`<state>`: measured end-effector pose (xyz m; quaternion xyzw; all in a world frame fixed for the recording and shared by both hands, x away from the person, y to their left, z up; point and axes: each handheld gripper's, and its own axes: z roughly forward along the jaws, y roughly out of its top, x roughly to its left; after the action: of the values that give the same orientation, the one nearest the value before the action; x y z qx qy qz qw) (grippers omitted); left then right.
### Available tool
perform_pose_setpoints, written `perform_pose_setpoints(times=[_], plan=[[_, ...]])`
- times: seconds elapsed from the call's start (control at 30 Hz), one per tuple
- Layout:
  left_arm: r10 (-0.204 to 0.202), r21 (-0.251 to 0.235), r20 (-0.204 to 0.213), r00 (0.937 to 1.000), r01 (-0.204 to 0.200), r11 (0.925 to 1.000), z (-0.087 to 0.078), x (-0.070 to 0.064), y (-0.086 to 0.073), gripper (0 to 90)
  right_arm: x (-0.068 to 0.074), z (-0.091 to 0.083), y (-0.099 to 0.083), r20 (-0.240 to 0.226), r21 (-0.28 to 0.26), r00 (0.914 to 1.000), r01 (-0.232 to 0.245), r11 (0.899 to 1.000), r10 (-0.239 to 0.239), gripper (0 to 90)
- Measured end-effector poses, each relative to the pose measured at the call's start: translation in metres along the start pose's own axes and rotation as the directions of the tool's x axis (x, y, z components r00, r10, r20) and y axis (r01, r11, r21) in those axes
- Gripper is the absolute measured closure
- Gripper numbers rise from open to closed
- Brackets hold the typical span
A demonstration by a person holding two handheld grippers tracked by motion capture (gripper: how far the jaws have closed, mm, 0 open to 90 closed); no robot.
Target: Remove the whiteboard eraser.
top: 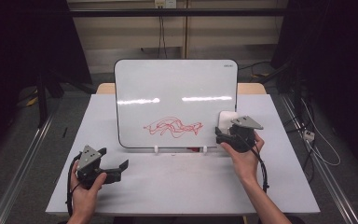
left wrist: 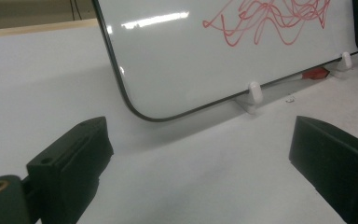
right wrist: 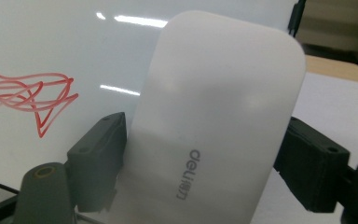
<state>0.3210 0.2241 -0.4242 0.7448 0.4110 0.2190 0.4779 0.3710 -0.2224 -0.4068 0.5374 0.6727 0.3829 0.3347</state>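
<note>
While the right tool [top: 224,132] grips a white eraser [right wrist: 214,121], its two black jaws press on the eraser's two long sides. The eraser is smooth and rounded, with small grey letters printed near its lower end. It stands up tall in the jaws, right beside the right edge of the whiteboard [top: 175,93]. I cannot tell if the eraser touches the board. A hand [top: 242,156] holds this tool from behind, and a black cable hangs down from it.

Red scribbles [top: 172,126] cover the lower middle of the whiteboard, to the left of the eraser. The board leans back on two small white feet [left wrist: 254,91]. A little red thing [left wrist: 314,73] lies under the board's bottom edge, between the feet.

The left tool [top: 121,167] sits low near the front left of the white tabletop [top: 191,186]. Its jaws are spread wide apart and hold nothing. They point toward the board's lower left corner, but they are well apart from it. The other hand [top: 86,191] holds this tool.
</note>
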Motion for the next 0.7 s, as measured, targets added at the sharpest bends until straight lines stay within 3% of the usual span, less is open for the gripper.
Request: perform_pose_setpoints(times=[0.13, 0.27, 0.7], plan=[[-0.001, -0.001, 0.000, 1.0000, 0.001, 1.0000, 0.000, 0.000, 0.000, 5.2, 0.004, 0.002, 0.000, 0.031, 0.004, 0.9995, -0.005, 1.000, 0.005, 22.0], [0.001, 0.001, 0.002, 1.0000, -0.001, 1.0000, 0.001, -0.001, 0.000, 5.2, 0.011, 0.004, 0.002, 0.091, 0.015, 0.9959, -0.004, 1.000, 0.003, 22.7], [0.006, 0.006, 0.004, 1.0000, -0.006, 1.0000, 0.000, 0.000, 0.000, 5.5, 0.017, 0.007, 0.003, 0.147, 0.028, 0.9887, -0.033, 0.999, 0.028, 24.7]])
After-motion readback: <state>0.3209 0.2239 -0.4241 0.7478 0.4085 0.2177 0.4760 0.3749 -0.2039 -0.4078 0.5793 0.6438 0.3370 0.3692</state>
